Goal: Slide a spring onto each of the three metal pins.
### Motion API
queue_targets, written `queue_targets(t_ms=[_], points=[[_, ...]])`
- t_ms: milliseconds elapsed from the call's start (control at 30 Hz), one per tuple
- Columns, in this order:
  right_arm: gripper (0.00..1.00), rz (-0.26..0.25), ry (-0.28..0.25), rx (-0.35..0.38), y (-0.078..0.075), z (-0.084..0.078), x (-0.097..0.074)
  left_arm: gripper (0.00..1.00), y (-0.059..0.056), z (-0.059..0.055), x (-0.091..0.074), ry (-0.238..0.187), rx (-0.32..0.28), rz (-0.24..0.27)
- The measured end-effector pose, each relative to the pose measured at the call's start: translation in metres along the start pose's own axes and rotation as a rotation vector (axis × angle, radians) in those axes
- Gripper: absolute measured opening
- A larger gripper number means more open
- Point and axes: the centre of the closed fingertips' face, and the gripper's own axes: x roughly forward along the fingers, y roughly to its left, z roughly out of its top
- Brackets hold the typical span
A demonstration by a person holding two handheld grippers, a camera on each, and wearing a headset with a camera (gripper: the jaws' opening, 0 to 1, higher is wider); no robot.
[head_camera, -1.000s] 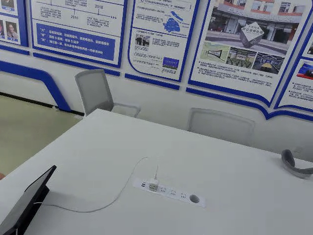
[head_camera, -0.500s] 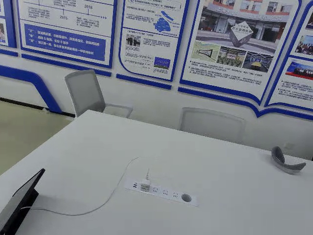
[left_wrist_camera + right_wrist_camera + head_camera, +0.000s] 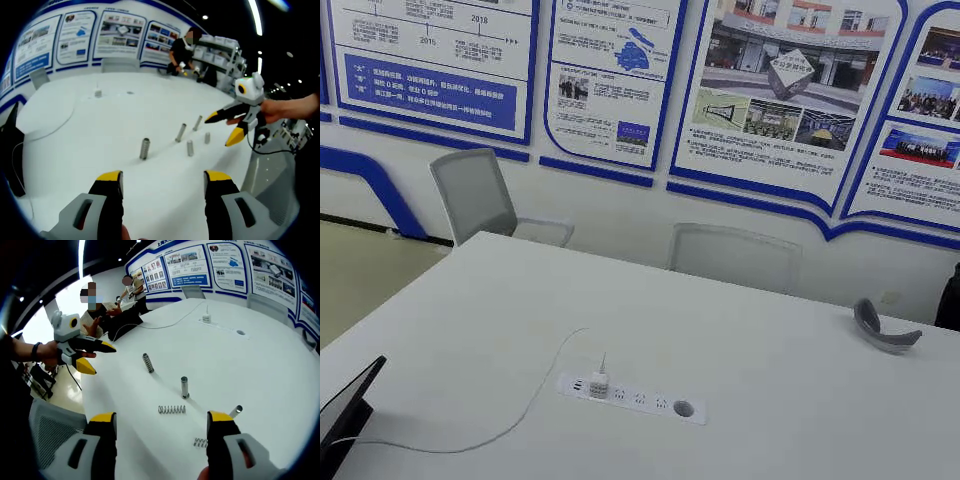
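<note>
A broad white worktop (image 3: pixel 250 355) stretches ahead of the left gripper (image 3: pixel 164 179) and the right gripper (image 3: pixel 161 421), each held above it with yellow-tipped fingers spread wide and gripping nothing. Ahead of the right gripper's fingers, the farthest metal pin (image 3: pixel 148 363) wears a spring, a bare pin (image 3: pixel 184 387) stands nearer, and a third pin (image 3: pixel 235 412) sits just past the finger at that view's right. A loose spring (image 3: pixel 172 409) lies flat between the fingers, and a second loose spring (image 3: pixel 200 442) lies beside that same finger.
</note>
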Motion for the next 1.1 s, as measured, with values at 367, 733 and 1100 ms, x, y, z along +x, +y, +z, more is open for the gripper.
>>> queue_targets(t_ms=[367, 733, 1100], points=[[0.78, -0.043, -0.038, 0.053, -0.014, -0.009, -0.020, 0.68, 0.000, 0.004, 0.004, 0.005, 0.006, 0.001], [0.81, -0.063, -0.057, 0.096, -0.021, -0.019, -0.031, 0.69, 0.000, 0.007, 0.005, 0.007, 0.014, 0.004], [0.81, -0.076, -0.058, 0.115, -0.025, -0.028, -0.038, 0.69, -0.005, 0.009, 0.009, 0.008, 0.013, 0.002]])
